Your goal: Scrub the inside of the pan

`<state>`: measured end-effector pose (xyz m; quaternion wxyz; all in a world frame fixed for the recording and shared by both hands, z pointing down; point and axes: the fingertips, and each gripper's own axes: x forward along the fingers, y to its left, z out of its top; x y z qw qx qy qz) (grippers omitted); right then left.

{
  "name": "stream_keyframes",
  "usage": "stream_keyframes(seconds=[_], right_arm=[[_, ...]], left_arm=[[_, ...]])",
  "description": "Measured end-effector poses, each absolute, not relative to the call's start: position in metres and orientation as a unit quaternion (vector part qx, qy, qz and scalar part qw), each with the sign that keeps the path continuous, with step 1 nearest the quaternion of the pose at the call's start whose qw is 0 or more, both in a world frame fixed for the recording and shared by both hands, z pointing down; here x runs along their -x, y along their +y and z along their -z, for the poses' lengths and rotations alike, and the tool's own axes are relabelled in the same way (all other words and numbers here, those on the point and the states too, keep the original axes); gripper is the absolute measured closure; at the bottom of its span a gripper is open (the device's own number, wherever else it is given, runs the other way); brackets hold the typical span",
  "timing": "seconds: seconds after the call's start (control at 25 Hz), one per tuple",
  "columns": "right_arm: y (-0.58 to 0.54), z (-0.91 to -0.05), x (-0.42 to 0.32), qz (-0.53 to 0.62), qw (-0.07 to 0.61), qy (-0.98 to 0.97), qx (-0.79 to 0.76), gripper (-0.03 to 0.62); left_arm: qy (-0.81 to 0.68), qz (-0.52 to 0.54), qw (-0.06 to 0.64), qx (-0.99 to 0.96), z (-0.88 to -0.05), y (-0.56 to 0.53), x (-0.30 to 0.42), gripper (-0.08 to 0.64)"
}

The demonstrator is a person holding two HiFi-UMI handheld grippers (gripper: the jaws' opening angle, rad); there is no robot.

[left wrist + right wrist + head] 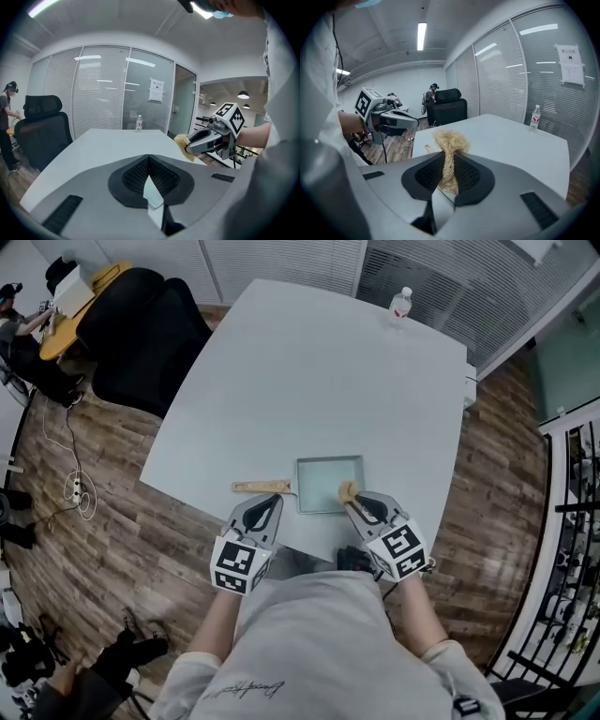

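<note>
A square pale-green pan with a wooden handle lies near the table's front edge. My right gripper is shut on a straw-coloured fibre scrubber, which hangs over the pan's near right corner. In the right gripper view the scrubber sticks up from between the closed jaws. My left gripper is shut and holds nothing. Its tips sit just in front of the handle where it joins the pan; I cannot tell if they touch it. The left gripper view shows the right gripper with the scrubber.
The pale table stretches away behind the pan. A water bottle stands at its far corner. Black office chairs stand off the table's left side. A person stands beyond them. The table's front edge runs right under both grippers.
</note>
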<state>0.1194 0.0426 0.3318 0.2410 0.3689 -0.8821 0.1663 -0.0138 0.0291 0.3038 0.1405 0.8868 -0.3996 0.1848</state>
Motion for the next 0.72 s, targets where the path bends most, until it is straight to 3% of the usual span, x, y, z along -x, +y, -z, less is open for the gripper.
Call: stream_keyframes(seconds=[0.72], right_arm=[[0.018,-0.352,-0.117,-0.178,0.288,-0.859,-0.385,0.522]], left_arm=[[-0.306,-0.244,0.122,-0.912,-0.332,0.001,0.019,0.549]])
